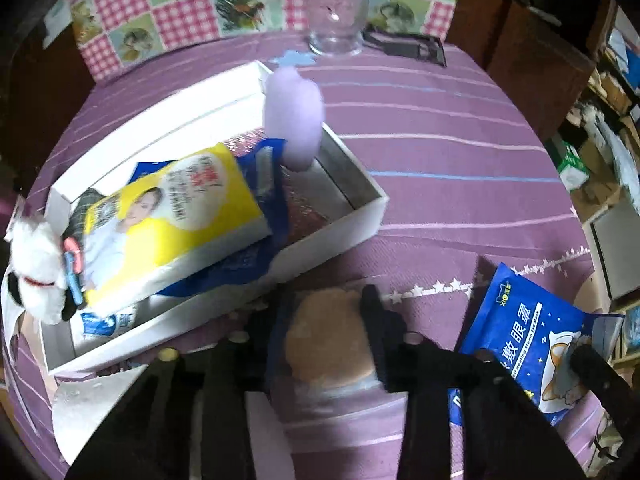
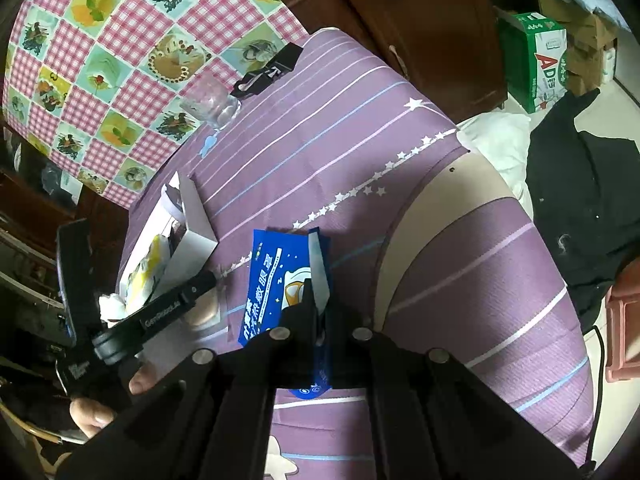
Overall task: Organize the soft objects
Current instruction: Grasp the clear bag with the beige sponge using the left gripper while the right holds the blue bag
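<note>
A white open box (image 1: 340, 222) on the purple cloth holds a yellow-and-white packet (image 1: 168, 224), blue packets, a white plush dog (image 1: 36, 272) at its left end and a lilac soft object (image 1: 296, 120) at its far edge. My left gripper (image 1: 324, 340) has its fingers on either side of a beige round puff in clear wrap (image 1: 328, 336), just in front of the box. My right gripper (image 2: 318, 304) is shut on the edge of a blue eye-mask packet (image 2: 276, 280), also in the left wrist view (image 1: 524, 332). The box shows in the right wrist view (image 2: 192, 220).
A clear glass (image 1: 336, 20) and a black flat item (image 1: 408, 44) stand at the far table edge by a checked cloth (image 1: 180, 4). A green carton (image 2: 536, 60) and dark clothing (image 2: 580, 200) lie beyond the table on the right.
</note>
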{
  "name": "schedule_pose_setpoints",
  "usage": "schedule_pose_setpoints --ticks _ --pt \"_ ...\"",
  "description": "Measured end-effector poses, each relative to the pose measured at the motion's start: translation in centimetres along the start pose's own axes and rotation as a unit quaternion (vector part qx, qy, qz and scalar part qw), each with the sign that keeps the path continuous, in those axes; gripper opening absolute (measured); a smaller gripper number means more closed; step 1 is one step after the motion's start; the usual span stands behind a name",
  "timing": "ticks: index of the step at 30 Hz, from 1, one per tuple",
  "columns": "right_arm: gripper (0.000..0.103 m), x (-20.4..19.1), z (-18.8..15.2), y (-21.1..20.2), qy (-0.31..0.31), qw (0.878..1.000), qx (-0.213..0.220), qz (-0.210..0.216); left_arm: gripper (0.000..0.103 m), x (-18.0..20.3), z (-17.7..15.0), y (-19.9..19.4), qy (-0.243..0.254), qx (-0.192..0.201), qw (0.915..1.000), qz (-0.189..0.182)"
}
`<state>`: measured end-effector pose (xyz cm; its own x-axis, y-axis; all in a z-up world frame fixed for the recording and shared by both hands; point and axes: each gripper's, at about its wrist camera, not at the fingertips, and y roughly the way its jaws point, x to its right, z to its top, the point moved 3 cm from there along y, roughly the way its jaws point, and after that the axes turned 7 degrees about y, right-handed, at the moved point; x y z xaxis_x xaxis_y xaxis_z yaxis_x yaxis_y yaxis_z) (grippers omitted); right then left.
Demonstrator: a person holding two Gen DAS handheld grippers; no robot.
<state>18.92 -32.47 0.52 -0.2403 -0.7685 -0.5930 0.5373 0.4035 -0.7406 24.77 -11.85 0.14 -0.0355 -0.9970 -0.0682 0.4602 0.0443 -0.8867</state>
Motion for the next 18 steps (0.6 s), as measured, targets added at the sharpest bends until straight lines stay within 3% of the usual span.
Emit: schedule_pose_setpoints --ticks 4,12,18 --pt "0.004 0.1 0.0 0.1 0.000 1.000 -0.001 -0.001 0.009 -1.1 -0.5 -0.6 -0.005 0.024 0.9990 -0.038" --pt "0.004 0.0 0.0 0.0 -0.005 1.000 0.005 -0.003 0.006 -2.4 -0.7 -1.6 -0.015 0.040 0.9909 -0.128" --pt "0.004 -0.6 -0.1 -0.9 -0.021 0.999 0.023 0.021 0.006 -1.4 -0.3 -3.9 0.018 0.049 0.9874 -0.149"
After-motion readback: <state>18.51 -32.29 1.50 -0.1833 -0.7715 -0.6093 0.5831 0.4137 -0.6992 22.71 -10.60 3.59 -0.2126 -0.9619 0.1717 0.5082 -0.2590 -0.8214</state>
